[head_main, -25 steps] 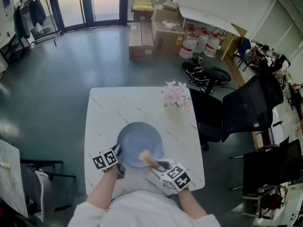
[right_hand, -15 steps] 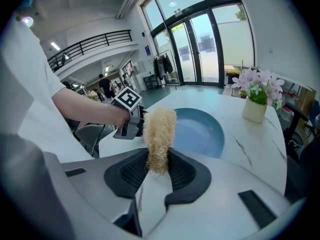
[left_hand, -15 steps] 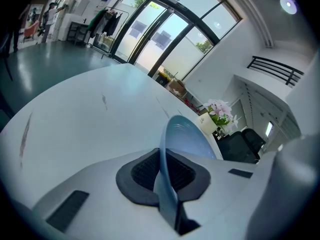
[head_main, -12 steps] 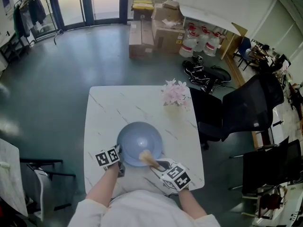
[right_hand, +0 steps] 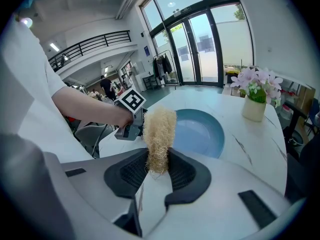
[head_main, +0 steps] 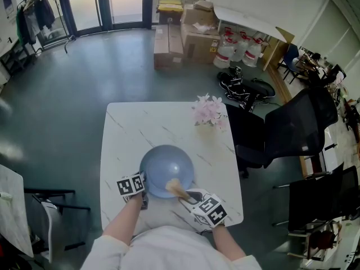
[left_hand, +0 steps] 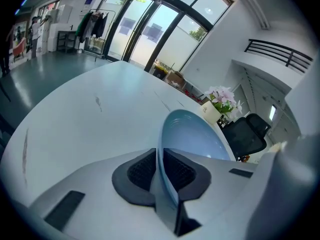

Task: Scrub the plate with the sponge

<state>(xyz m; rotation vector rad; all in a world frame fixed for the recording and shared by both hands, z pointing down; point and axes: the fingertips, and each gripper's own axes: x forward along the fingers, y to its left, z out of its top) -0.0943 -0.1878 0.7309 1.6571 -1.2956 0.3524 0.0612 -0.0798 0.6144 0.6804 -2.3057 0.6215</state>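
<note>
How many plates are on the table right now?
1. The round light-blue plate is at the near side of the white marbled table, its near-left rim clamped in the left gripper. No other plate shows, and nothing on the table could hide one.

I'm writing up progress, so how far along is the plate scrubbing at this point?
Setup looks done: the left gripper is clamped on the rim of the blue plate, and the right gripper is shut on the sponge. In hand: the sponge is at the blue plate's near edge. Left: working across the rest of it; no suds or marks show how much has been covered.
</note>
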